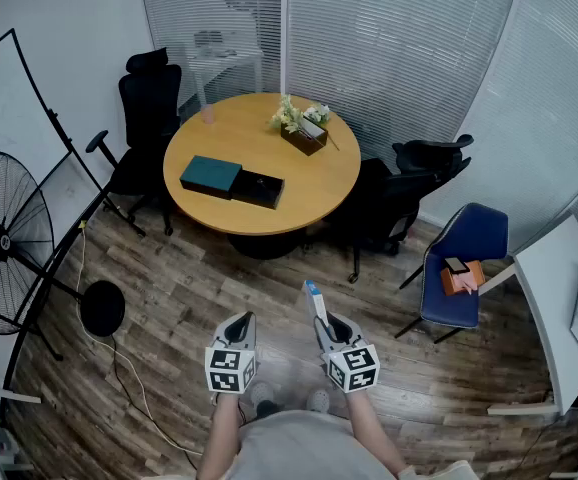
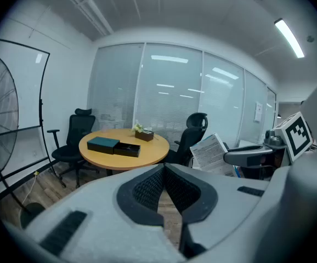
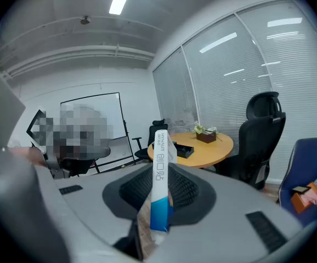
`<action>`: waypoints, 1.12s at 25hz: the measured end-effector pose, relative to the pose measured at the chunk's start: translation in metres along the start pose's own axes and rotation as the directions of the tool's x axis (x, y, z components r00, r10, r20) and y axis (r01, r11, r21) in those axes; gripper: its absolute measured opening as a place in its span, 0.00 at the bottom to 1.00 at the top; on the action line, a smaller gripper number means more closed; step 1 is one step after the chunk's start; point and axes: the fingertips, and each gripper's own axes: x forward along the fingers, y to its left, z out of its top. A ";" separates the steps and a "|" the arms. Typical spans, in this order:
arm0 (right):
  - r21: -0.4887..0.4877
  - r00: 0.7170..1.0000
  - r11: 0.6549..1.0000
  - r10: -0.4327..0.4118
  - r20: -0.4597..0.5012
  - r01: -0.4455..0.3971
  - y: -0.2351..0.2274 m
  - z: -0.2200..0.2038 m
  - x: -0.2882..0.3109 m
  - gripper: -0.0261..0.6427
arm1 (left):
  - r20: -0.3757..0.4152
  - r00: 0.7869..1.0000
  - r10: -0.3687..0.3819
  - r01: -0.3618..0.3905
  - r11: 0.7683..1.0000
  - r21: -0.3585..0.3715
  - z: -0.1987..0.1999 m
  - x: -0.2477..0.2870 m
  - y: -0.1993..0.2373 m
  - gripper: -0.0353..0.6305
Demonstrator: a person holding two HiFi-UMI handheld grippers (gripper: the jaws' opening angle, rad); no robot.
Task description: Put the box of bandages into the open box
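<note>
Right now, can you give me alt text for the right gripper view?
The right gripper clamps the box of bandages, a thin white and blue carton, upright between its jaws. Beyond it stands a round wooden table carrying the open box and a flower arrangement, with a black office chair beside it.

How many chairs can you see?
3: left black chair beside the table, right black chair across it, blue chair nearer, far right. Others may be hidden.
</note>
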 end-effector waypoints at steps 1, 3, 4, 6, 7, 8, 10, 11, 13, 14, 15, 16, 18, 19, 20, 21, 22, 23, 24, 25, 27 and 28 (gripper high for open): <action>-0.006 1.000 1.000 0.004 -0.003 -0.004 0.001 -0.001 0.000 0.16 | 0.002 1.000 0.000 0.000 1.000 -0.004 -0.001 0.000 0.000 0.07; -0.015 1.000 1.000 0.010 -0.009 -0.010 0.005 -0.002 0.001 0.16 | 0.007 1.000 -0.001 0.001 1.000 -0.008 -0.001 -0.001 -0.001 0.07; -0.018 1.000 1.000 0.013 -0.013 -0.013 0.007 -0.003 0.001 0.16 | 0.009 1.000 -0.004 0.004 1.000 -0.008 -0.001 -0.002 -0.001 0.07; -0.022 1.000 1.000 0.018 -0.023 -0.019 0.013 -0.007 0.003 0.16 | 0.015 1.000 -0.011 0.012 1.000 -0.007 -0.002 -0.005 0.001 0.07; -0.024 0.999 1.000 0.020 -0.028 -0.021 0.016 -0.008 0.004 0.16 | 0.018 1.000 -0.015 0.015 1.000 -0.009 -0.003 -0.006 0.002 0.07; -0.026 0.999 0.999 0.020 -0.034 -0.021 0.019 -0.010 0.005 0.16 | 0.019 1.000 -0.017 0.018 1.000 -0.012 -0.005 -0.007 0.004 0.07; -0.026 0.999 0.999 0.019 -0.046 -0.021 0.022 -0.013 0.008 0.16 | 0.017 1.000 -0.021 0.021 1.000 -0.018 -0.007 -0.008 0.008 0.07; -0.019 0.999 1.000 0.022 -0.049 -0.023 0.024 -0.013 0.011 0.16 | 0.014 1.000 -0.023 0.024 1.000 -0.018 -0.009 -0.008 0.010 0.07; 0.009 0.998 0.999 0.038 -0.054 -0.037 0.028 -0.015 0.017 0.16 | 0.006 1.000 -0.030 0.030 0.999 -0.016 -0.012 -0.009 0.015 0.07; 0.021 0.997 0.999 0.047 -0.057 -0.045 0.032 -0.016 0.020 0.16 | 0.002 0.999 -0.034 0.034 0.999 -0.014 -0.013 -0.009 0.018 0.07; 0.025 0.997 0.998 0.054 -0.060 -0.052 0.035 -0.017 0.024 0.16 | 0.000 0.999 -0.037 0.037 0.999 -0.013 -0.014 -0.010 0.022 0.07; 0.025 0.996 0.998 0.059 -0.064 -0.058 0.040 -0.017 0.028 0.16 | 0.000 0.999 -0.040 0.040 0.999 -0.012 -0.014 -0.011 0.028 0.07; 0.027 0.996 0.997 0.069 -0.064 -0.067 0.051 -0.016 0.039 0.16 | 0.000 0.999 -0.041 0.041 0.999 -0.009 -0.013 -0.013 0.040 0.07; 0.030 0.995 0.997 0.073 -0.063 -0.072 0.056 -0.015 0.045 0.16 | 0.000 0.999 -0.041 0.041 0.999 -0.006 -0.013 -0.014 0.047 0.07; 0.031 0.995 0.997 0.078 -0.063 -0.076 0.062 -0.014 0.051 0.16 | -0.001 0.999 -0.039 0.039 0.999 -0.001 -0.012 -0.014 0.054 0.07; 0.030 0.995 0.996 0.082 -0.063 -0.081 0.067 -0.013 0.058 0.16 | -0.004 0.999 -0.037 0.037 0.999 0.003 -0.012 -0.015 0.062 0.07; 0.027 0.994 0.996 0.086 -0.064 -0.085 0.072 -0.013 0.065 0.16 | -0.006 0.999 -0.036 0.036 0.999 0.006 -0.011 -0.016 0.069 0.07; 0.020 0.994 0.996 0.090 -0.065 -0.089 0.077 -0.011 0.071 0.16 | -0.005 0.999 -0.034 0.034 0.999 0.008 -0.010 -0.016 0.077 0.07; 0.011 0.993 0.996 0.093 -0.067 -0.093 0.082 -0.010 0.077 0.16 | -0.003 0.999 -0.033 0.033 0.999 0.008 -0.010 -0.017 0.084 0.07; 0.001 0.993 0.995 0.096 -0.069 -0.096 0.088 -0.009 0.083 0.16 | -0.001 1.000 -0.031 0.031 1.000 0.006 -0.010 -0.018 0.092 0.07; -0.008 0.992 0.995 0.101 -0.070 -0.102 0.098 -0.007 0.094 0.16 | 0.002 1.000 -0.023 0.023 1.000 -0.009 -0.010 -0.019 0.108 0.07; -0.008 0.992 0.995 0.104 -0.071 -0.104 0.101 -0.006 0.099 0.16 | 0.003 1.000 -0.020 0.020 1.000 -0.020 -0.011 -0.019 0.116 0.07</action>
